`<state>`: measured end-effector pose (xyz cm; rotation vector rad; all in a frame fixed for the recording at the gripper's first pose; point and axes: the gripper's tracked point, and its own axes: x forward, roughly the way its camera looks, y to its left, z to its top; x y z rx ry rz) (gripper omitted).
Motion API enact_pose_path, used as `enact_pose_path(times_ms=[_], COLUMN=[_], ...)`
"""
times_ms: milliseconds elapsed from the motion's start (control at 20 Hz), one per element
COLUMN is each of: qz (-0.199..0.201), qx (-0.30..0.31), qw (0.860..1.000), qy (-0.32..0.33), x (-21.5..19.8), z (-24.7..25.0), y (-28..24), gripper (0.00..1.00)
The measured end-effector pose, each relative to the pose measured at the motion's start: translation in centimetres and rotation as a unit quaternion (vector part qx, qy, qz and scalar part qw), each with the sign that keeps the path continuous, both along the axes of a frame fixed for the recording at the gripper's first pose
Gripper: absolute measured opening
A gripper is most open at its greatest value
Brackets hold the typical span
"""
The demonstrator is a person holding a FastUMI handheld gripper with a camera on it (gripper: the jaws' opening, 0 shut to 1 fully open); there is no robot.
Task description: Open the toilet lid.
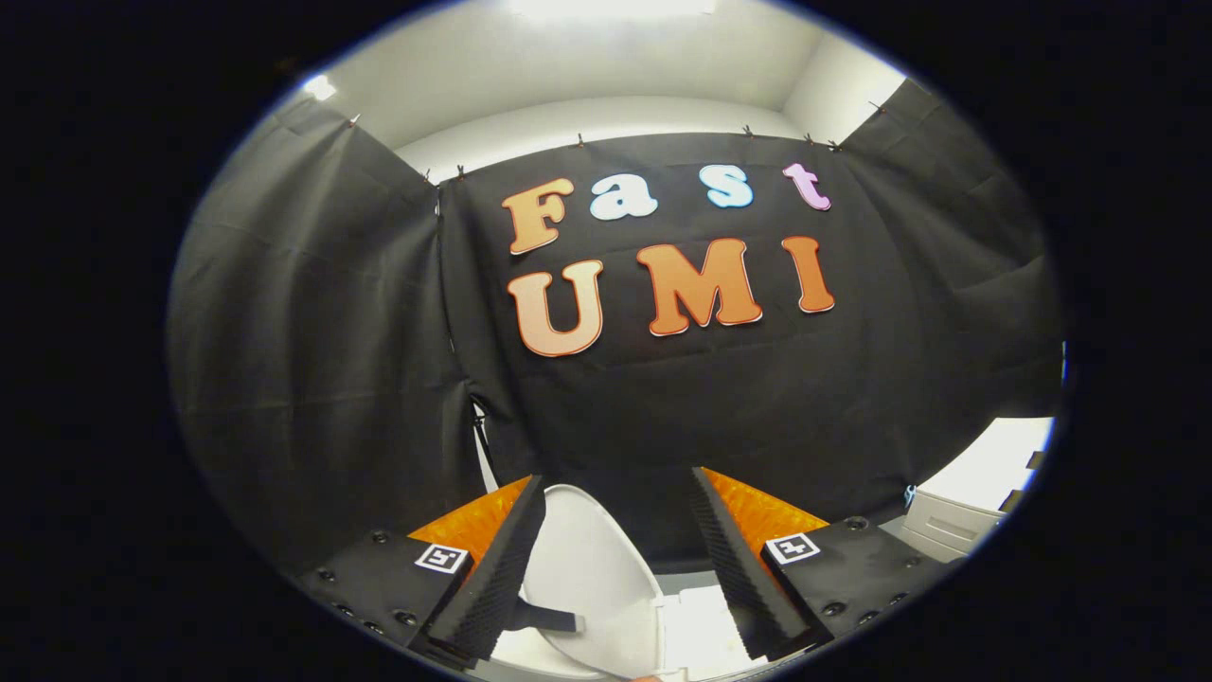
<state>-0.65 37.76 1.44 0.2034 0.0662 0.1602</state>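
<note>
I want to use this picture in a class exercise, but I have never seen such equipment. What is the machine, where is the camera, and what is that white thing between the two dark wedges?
There is no robot arm here. A person holds a two-finger gripper in a hand, and a wide-angle camera riding on it looks forward along the fingers, so the picture bends. The two ridged wedges are its fingers, standing apart, so the gripper is open and holds nothing. The white rounded shape between them is the toilet lid, which seems raised on edge, close to one finger; whether they touch is unclear. Behind hangs the booth's black cloth wall. A white cabinet stands off to the side.
</note>
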Motion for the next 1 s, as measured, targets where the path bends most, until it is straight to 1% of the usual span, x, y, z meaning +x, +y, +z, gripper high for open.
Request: enact_pose_path(times_ms=[100,250,350,500,700,850,1000], qz=[-0.004,-0.007,-0.021,-0.051,-0.075,-0.086,-0.084], qx=[0.010,-0.007,-0.013,-0.018,-0.052,-0.080,-0.071], qw=[1.000,1.000,1.000,0.998,0.995,0.992,0.994], qy=[-0.001,0.002,-0.005,-0.013,-0.027,-0.035,-0.022], x=[0.4,0.7,1.1,1.6,1.5,1.1,0.9], z=[1.6,3.2,4.5,5.9,7.5,8.4,8.4], y=[-2.2,-6.0,-9.2,-14.5,-20.7,-24.2,-25.6], gripper=[0.98,0.98,0.98,0.98,0.98,0.98,0.98])
